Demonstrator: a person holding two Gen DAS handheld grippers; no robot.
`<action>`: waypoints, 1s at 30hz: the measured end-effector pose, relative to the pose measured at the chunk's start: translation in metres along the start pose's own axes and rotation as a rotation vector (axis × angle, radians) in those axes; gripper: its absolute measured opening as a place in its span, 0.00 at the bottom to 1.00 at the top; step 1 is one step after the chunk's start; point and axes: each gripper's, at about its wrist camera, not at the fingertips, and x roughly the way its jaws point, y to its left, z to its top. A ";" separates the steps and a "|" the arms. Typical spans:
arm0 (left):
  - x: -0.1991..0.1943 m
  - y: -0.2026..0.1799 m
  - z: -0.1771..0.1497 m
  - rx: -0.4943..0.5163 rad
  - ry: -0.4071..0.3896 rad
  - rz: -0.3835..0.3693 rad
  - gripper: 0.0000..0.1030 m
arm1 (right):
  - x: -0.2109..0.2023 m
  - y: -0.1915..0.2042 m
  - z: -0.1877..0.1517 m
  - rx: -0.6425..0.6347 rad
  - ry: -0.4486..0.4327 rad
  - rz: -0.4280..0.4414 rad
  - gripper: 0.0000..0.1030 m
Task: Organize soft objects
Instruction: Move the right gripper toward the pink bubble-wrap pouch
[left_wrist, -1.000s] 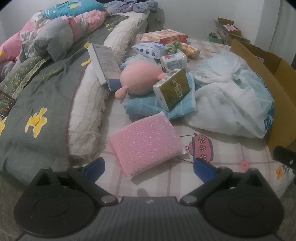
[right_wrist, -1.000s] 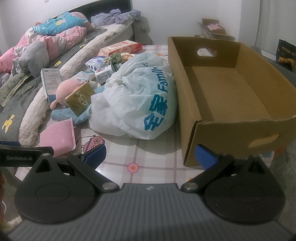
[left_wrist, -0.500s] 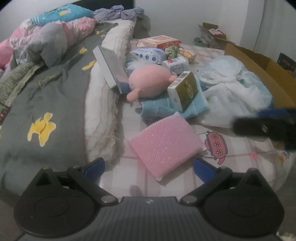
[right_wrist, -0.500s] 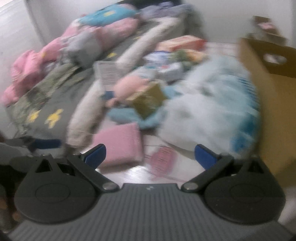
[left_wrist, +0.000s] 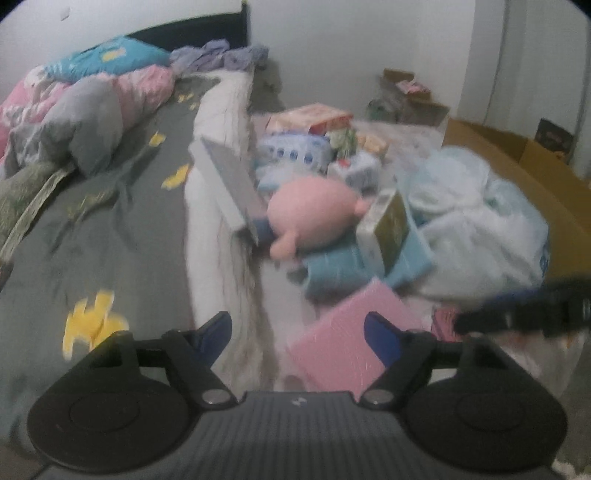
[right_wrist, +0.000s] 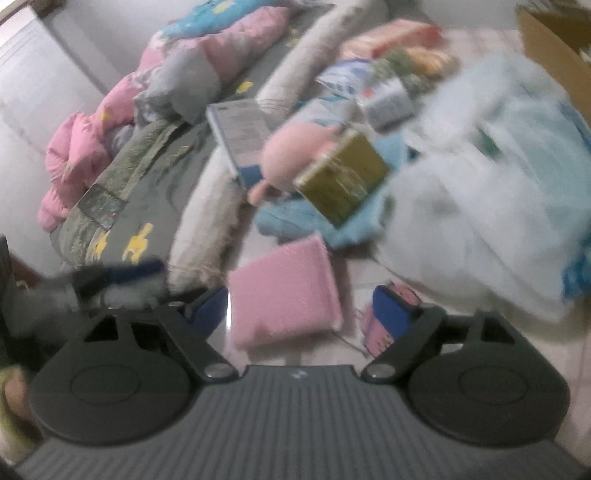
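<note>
A pink sponge pad (left_wrist: 343, 347) (right_wrist: 284, 291) lies flat on the checked sheet. Behind it a pink plush toy (left_wrist: 314, 214) (right_wrist: 291, 151) and a gold tissue pack (left_wrist: 391, 229) (right_wrist: 343, 177) rest on a folded blue towel (left_wrist: 332, 269) (right_wrist: 295, 218). My left gripper (left_wrist: 297, 332) hovers just left of the pad, jaws closing, with no pad pressing on anything. My right gripper (right_wrist: 299, 310) (left_wrist: 524, 310) is low over the pad's near edge, jaws closing too, and the pad shows between its fingers untouched. The left gripper (right_wrist: 122, 273) shows at the left of the right wrist view.
A white plastic bag (left_wrist: 480, 229) (right_wrist: 480, 184) bulges to the right, with a cardboard box (left_wrist: 517, 158) beyond it. A grey quilt (left_wrist: 110, 221), a long white bolster (left_wrist: 221, 206), a flat box (right_wrist: 240, 133) and several packets (left_wrist: 295, 151) crowd the left and back.
Both grippers' jaws have narrowed. The right gripper swung left from the cardboard box towards the pink pad and entered the left wrist view. The left gripper shifted so the pad sits by its right finger.
</note>
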 end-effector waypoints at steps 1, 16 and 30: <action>0.004 0.000 0.006 0.011 0.001 -0.012 0.75 | 0.000 -0.007 -0.004 0.028 0.010 0.010 0.74; 0.077 -0.010 0.029 0.022 0.254 -0.137 0.62 | 0.046 -0.004 -0.027 0.107 0.171 0.142 0.49; 0.083 -0.010 0.030 0.003 0.280 -0.145 0.64 | 0.056 -0.007 -0.019 0.099 0.180 0.160 0.47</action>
